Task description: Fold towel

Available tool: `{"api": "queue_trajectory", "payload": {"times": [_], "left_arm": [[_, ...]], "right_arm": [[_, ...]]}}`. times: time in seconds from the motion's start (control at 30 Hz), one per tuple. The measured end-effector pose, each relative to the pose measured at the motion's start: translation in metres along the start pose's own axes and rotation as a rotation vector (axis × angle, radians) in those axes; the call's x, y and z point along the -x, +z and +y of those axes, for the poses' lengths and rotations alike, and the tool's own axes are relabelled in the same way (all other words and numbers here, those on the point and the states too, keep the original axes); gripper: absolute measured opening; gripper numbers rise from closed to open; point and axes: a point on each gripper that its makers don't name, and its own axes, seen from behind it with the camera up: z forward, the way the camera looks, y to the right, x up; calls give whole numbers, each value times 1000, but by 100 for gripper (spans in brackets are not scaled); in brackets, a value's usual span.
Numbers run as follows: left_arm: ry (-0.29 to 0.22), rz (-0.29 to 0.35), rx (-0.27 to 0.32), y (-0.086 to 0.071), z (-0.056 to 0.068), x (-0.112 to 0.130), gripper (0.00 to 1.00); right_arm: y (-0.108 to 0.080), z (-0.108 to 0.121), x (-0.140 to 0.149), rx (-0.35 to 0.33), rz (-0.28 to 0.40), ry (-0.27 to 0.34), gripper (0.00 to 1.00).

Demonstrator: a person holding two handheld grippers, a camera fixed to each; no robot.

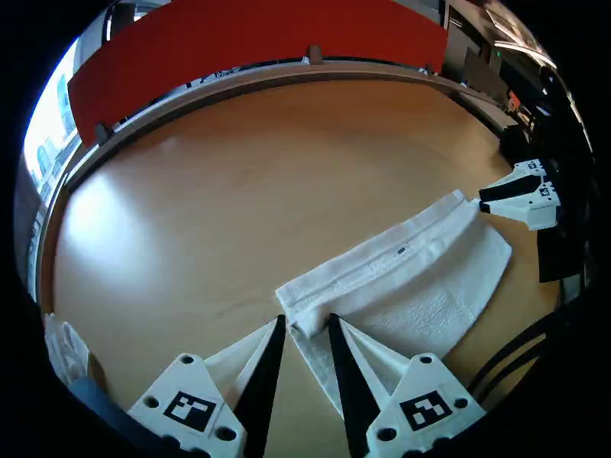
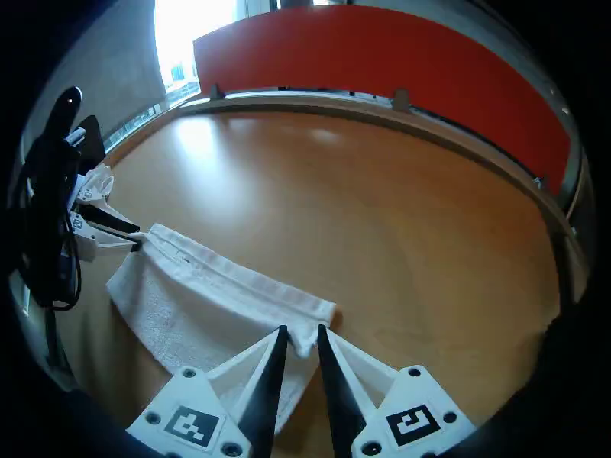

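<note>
Your white towel (image 1: 412, 282) lies on the wooden table (image 1: 229, 168), from 6 o'clock toward 3 o'clock in the left gripper view; it looks soft, light, floppy; your left gripper (image 1: 306, 320) and right gripper (image 2: 302, 332) each pinch an end corner, fingers nearly closed; corners are good holds.

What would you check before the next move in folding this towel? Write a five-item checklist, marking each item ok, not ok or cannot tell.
1. Left gripper has a towel corner between its fingers: ok.
2. Right gripper has the other corner of the same hemmed edge: ok.
3. The edge between the two grippers runs without a twist: ok.
4. The rest of the towel rests on the table, not bunched: ok.
5. Each grip catches every layer at its corner: cannot tell.
</note>
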Motion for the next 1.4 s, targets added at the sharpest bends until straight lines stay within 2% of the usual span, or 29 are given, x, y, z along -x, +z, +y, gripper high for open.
{"api": "queue_trajectory", "payload": {"times": [0.1, 0.23, 0.3, 0.37, 0.7, 0.83, 1.1, 1.4], "left_arm": [[-3, 4, -7, 0, -3, -2, 47], [2, 4, -18, 2, -7, -4, 49], [5, 5, -25, 3, -10, -6, 60], [7, 7, -33, 3, -14, -7, 63], [-6, 24, -71, 2, -31, -14, 95], [-24, 34, -76, -2, -35, -16, 96], [-57, 31, -66, -8, -35, -8, 97], [-90, 38, -59, -24, -29, 9, 97]], "right_arm": [[1, 2, -1, 7, 1, 0, 32], [3, 6, -3, 16, 3, 4, 37], [3, 7, -4, 20, 2, 4, 43], [3, 10, -4, 30, 0, 3, 48], [5, 19, -10, 63, 13, -7, 68], [2, 21, -16, 67, 30, -7, 91], [-4, 19, -17, 64, 38, -11, 94], [-18, 6, -7, 43, 47, -5, 93]]}}
